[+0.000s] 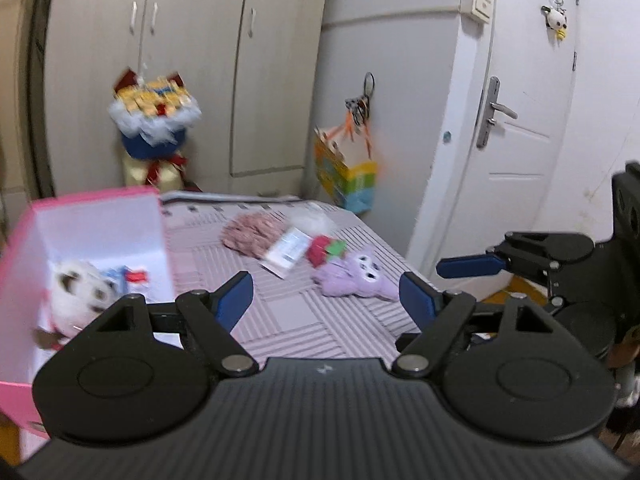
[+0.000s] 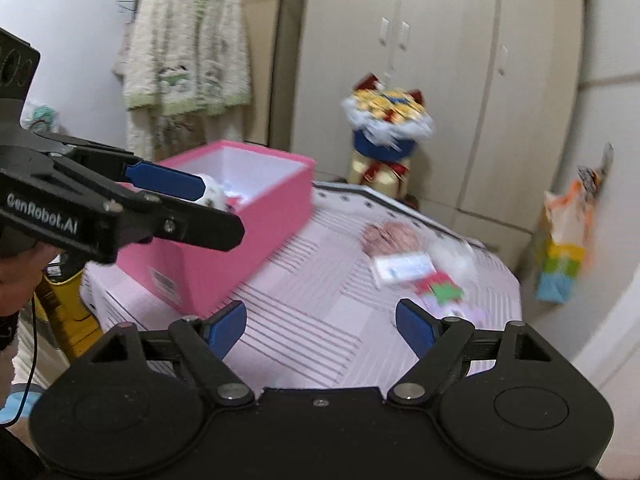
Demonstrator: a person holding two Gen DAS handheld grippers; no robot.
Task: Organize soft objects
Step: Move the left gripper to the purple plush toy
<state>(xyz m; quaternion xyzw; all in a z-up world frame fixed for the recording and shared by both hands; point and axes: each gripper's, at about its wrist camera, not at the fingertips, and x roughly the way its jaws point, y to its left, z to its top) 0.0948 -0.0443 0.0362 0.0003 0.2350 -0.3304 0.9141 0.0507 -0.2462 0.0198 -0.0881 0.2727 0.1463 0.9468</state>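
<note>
Left wrist view had the left hand-held gripper (image 1: 326, 300) spread wide with nothing in it, hovering over the striped desk (image 1: 296, 320). The pink box (image 1: 100, 216) sat at the left with a white plush (image 1: 76, 292) already inside, so I'd say sorting was partway done. A purple plush (image 1: 354, 280), a red strawberry toy (image 1: 324, 250), a pinkish knit thing (image 1: 252, 232) and a flat packet (image 1: 286, 250) lay bunched together across the desk, well apart from the box. The right hand-held gripper (image 2: 320, 328) was wide open and empty too. Looked like a between-picks moment; the next move would probably be reaching for the purple plush, the nearest, and closing gently on it.
</note>
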